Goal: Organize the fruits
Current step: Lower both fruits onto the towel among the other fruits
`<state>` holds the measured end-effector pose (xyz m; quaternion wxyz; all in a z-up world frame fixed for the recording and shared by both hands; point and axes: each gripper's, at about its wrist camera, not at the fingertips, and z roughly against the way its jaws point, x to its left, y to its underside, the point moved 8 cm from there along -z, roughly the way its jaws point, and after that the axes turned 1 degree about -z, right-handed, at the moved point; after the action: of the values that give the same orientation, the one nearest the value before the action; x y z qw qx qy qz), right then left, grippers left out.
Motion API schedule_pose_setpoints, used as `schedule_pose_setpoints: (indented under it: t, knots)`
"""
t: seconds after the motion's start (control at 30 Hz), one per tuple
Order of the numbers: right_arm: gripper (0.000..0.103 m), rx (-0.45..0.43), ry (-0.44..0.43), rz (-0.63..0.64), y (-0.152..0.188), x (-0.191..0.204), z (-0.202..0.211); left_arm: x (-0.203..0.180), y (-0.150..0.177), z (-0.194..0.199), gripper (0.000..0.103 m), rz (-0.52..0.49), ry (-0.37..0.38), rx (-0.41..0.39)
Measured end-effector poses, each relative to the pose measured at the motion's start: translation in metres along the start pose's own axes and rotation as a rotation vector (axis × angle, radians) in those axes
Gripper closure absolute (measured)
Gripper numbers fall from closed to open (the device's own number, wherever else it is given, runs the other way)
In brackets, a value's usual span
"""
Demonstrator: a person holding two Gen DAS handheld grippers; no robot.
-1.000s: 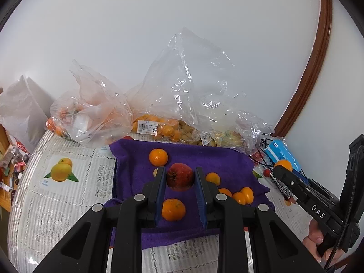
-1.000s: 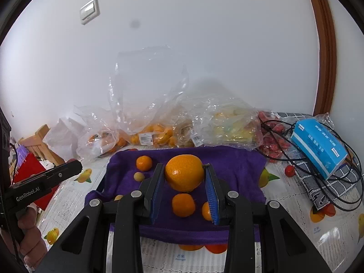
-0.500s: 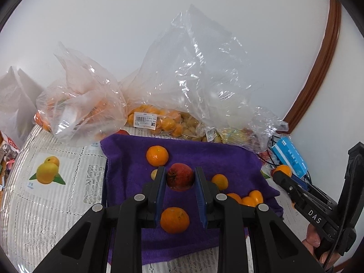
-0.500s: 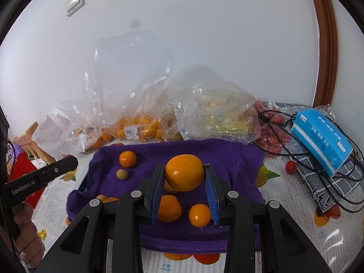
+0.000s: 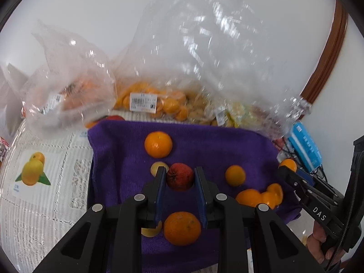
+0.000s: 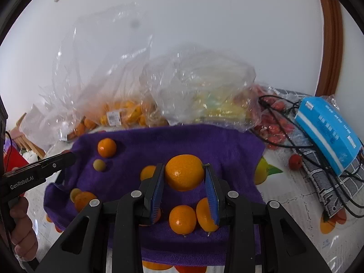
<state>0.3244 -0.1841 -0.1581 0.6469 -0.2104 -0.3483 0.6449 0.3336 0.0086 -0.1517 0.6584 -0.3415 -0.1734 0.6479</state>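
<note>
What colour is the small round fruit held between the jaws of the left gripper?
Dark red: the small round fruit shows best in the left wrist view.

Red fruit (image 5: 179, 177) between left gripper (image 5: 179, 183) fingers (image 5: 159, 186)

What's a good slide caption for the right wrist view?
Right gripper holds an orange above a fruit-strewn purple towel.

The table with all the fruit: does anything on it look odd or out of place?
Yes. A tangle of black cables and a blue box lie among the food on the table's right side, with a small red fruit loose beside them, off the purple towel where the other loose fruit sits.
</note>
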Motion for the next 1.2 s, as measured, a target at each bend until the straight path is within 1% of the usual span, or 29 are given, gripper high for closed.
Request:
schedule_pose_setpoints:
  t: [0.43,0.7,0.93,1.2]
  knots:
    - [0.068,0.069,0.000,0.003,0.026,-0.006,-0.033,0.008,0.023,-0.034,0.079,0.006,-0.026,0.080]
    - [0.068,0.046,0.031,0.060,0.029,0.000,-0.036,0.010,0.032,-0.048,0.079,0.009,-0.027,0.110]
    - [0.068,0.028,0.098,0.153,0.032,0.004,-0.037,0.009,0.030,-0.052,0.079,-0.015,-0.036,0.098]
    - [0.068,0.022,0.105,0.152,0.031,0.000,-0.038,0.009,0.030,-0.051,0.078,-0.031,-0.047,0.080]
